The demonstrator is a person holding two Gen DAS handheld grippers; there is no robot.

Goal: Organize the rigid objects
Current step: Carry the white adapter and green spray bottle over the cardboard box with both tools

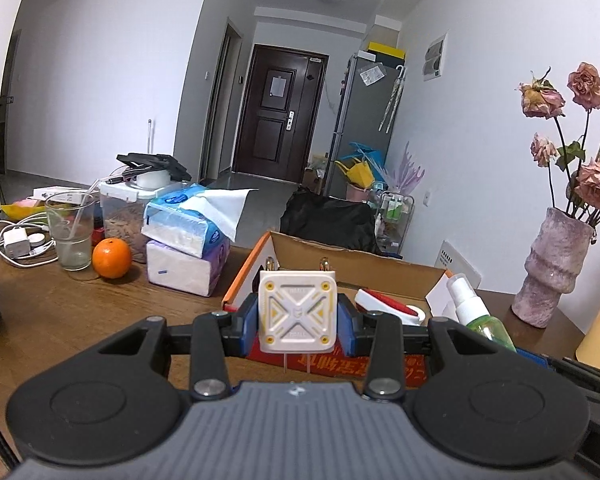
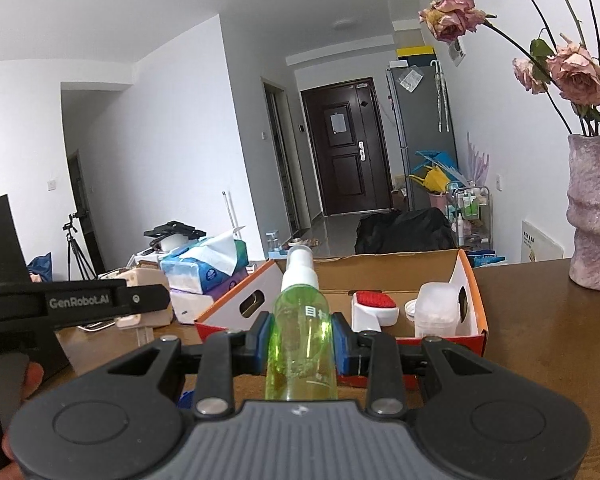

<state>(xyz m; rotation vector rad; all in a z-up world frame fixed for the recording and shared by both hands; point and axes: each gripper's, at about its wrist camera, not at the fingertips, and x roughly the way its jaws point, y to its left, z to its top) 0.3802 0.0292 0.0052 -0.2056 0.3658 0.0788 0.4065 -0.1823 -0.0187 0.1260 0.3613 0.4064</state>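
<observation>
Ahead, open cardboard box [image 1: 340,256]; tissue packs [image 1: 184,240], orange [image 1: 111,258] left.

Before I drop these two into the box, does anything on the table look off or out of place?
Nothing spilled or broken. The tissue packs are stacked crooked, a sheet hanging loose, and the roses in the vase are wilted.

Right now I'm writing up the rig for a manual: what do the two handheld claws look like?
Both match. The left claw and right claw have blue pads on black linkage arms with silver pivot bolts, round black housings either side, and a ribbed grey centre plate. The left tool's side reads "GenRobot.AI" in grey lettering.
</observation>
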